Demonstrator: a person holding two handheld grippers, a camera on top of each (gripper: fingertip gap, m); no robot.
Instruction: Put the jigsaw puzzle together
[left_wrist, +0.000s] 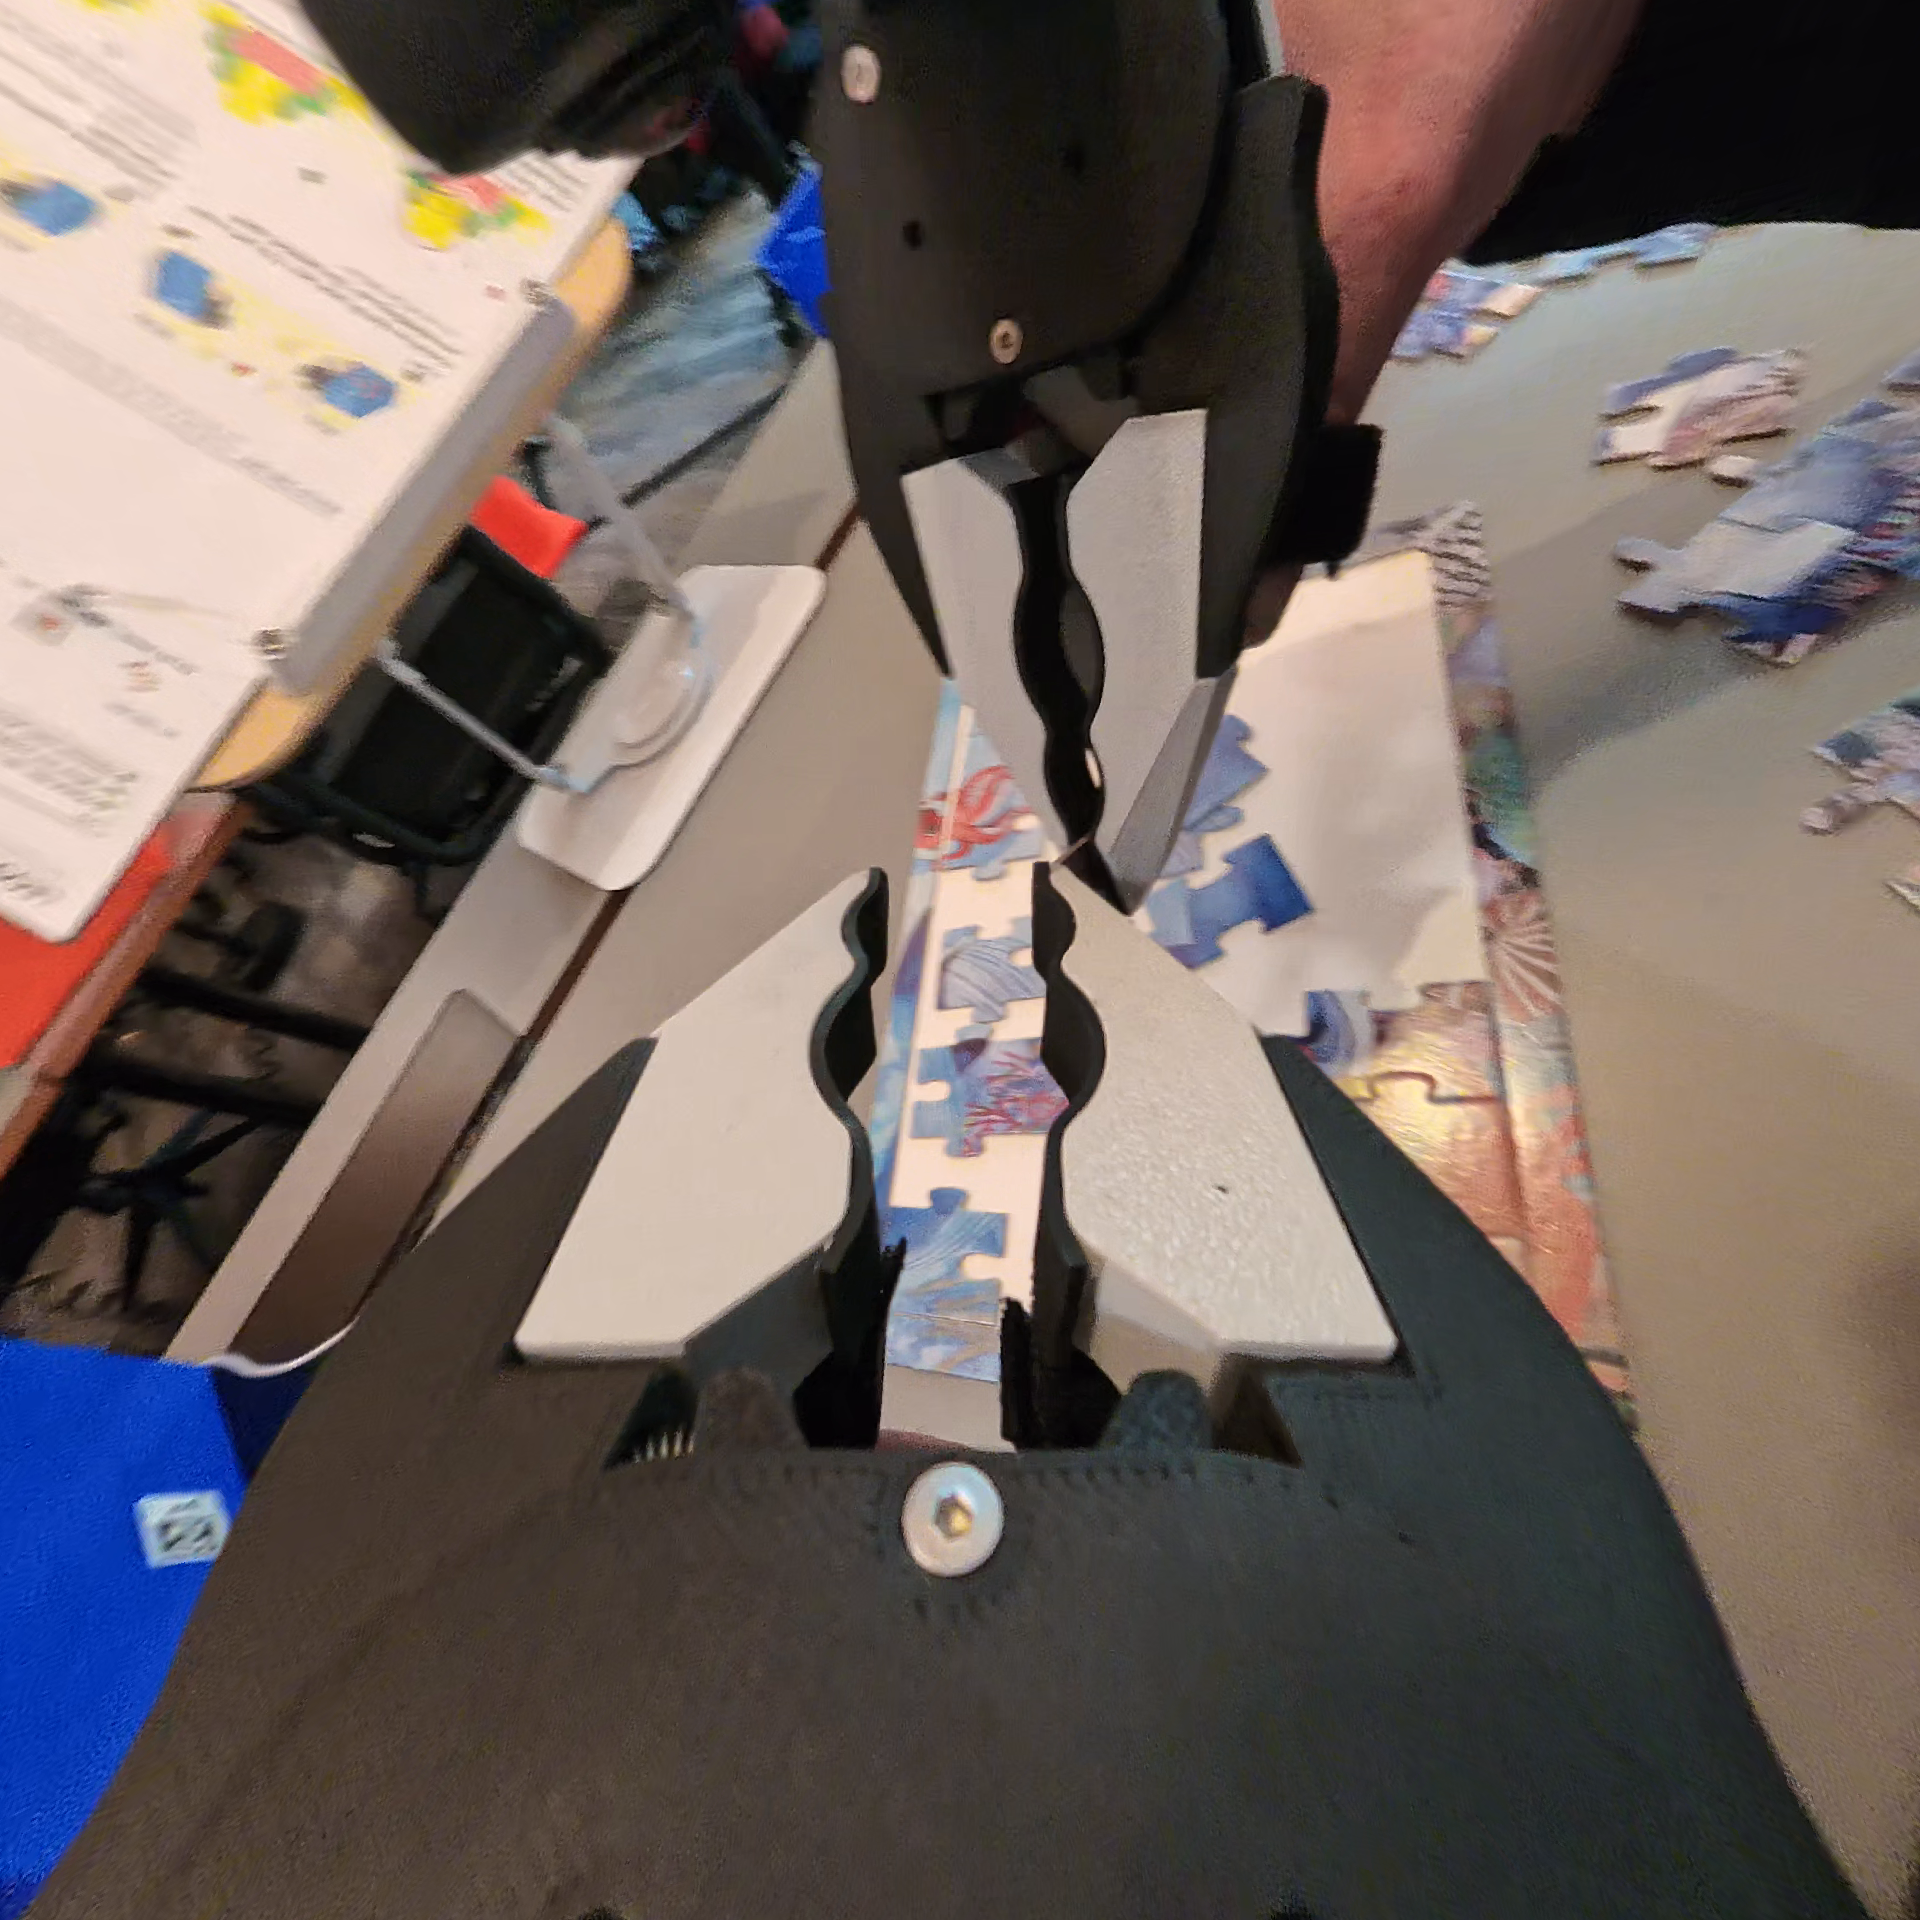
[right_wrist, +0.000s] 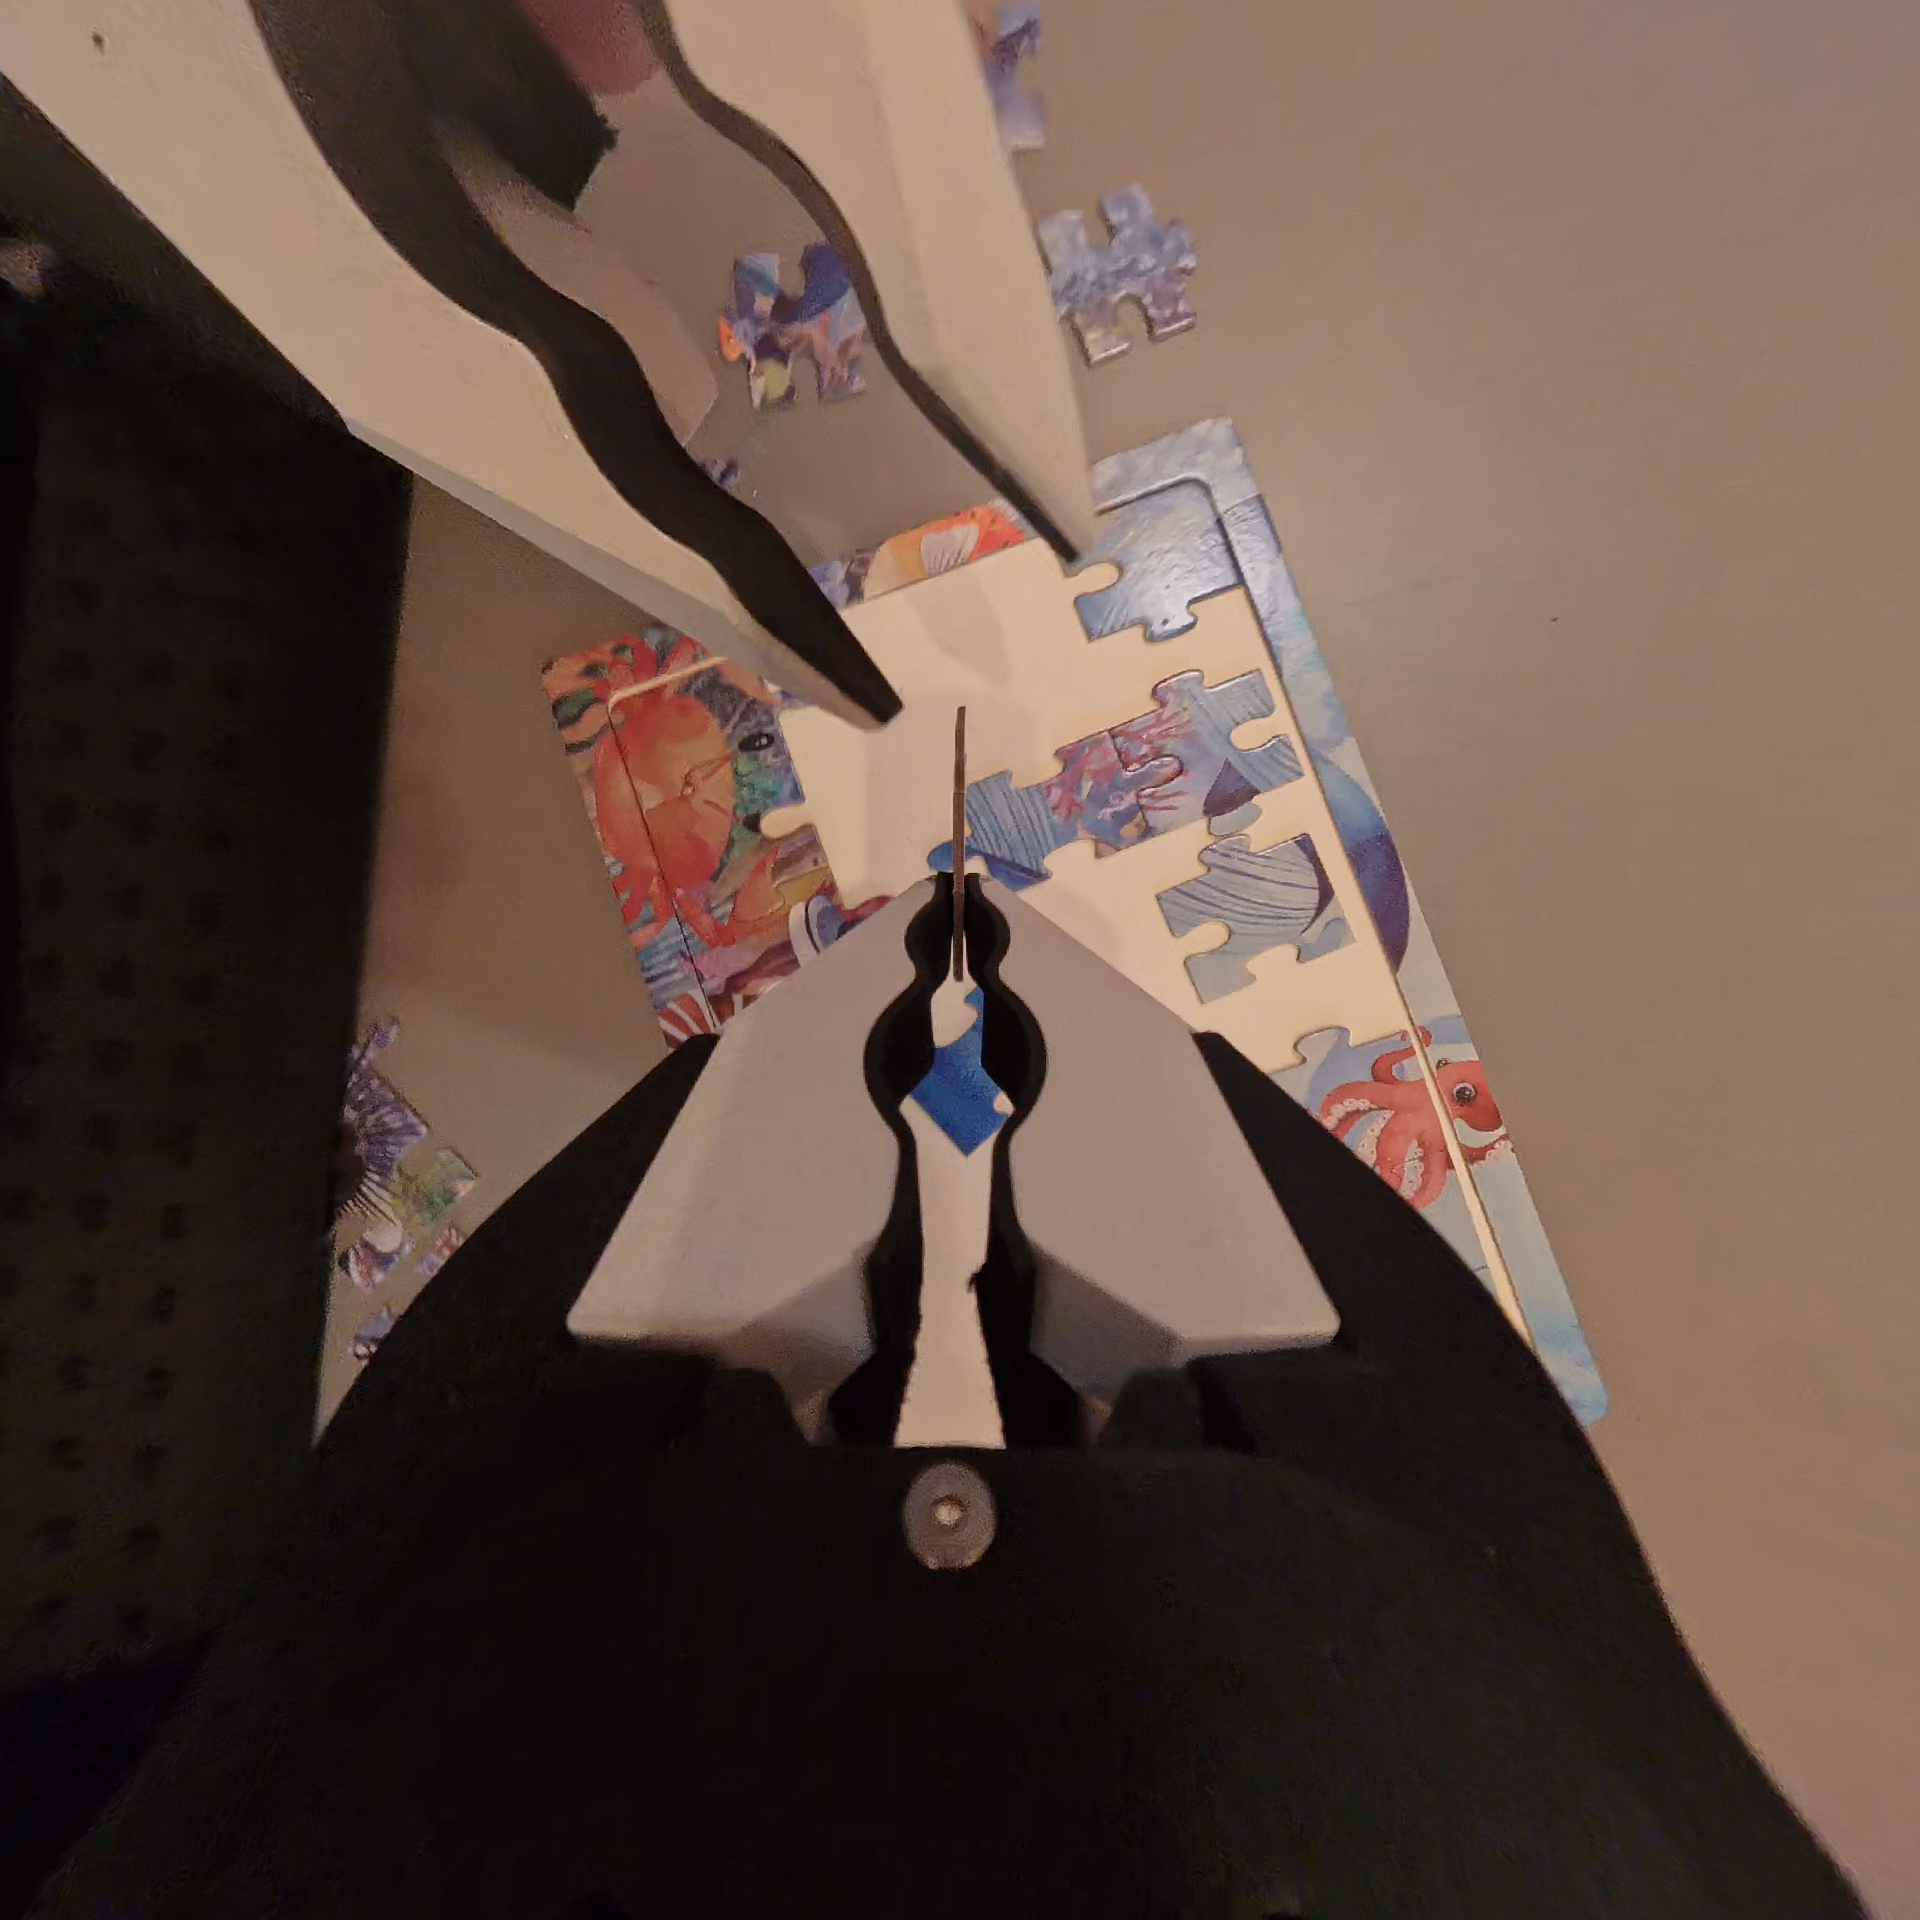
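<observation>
The puzzle tray (right_wrist: 1382, 883) lies on the grey table, with a cream base and a blue frame. Several pieces sit in it: a whale piece (right_wrist: 1257, 914), coral pieces (right_wrist: 1132, 769), an octopus (right_wrist: 1413, 1122) and a crab section (right_wrist: 686, 810). My right gripper (right_wrist: 958, 883) is shut on a puzzle piece (right_wrist: 958, 790). I see the piece edge-on, upright above the tray's bare middle. My left gripper (left_wrist: 961, 883) is open and empty, hovering over the tray (left_wrist: 1351, 748). In the right wrist view it (right_wrist: 979, 632) comes in from the upper left. The right gripper (left_wrist: 1086, 831) points down just beyond the left fingertips.
Loose pieces lie on the table beyond the tray (right_wrist: 1122, 270), (right_wrist: 795, 322), to its left (right_wrist: 400, 1174) and at the right in the left wrist view (left_wrist: 1704, 405). A printed sheet on a stand (left_wrist: 208, 364) with a white base (left_wrist: 675, 717) is at the table's left edge. Left tips to right tips: about 6 cm. The crab section (right_wrist: 686, 810) lies around 12 cm away from my right fingertips. From the right gripper's tips to the octopus (right_wrist: 1413, 1122) is close to 15 cm. Seen from the left wrist view (left_wrist: 964, 817) as well.
</observation>
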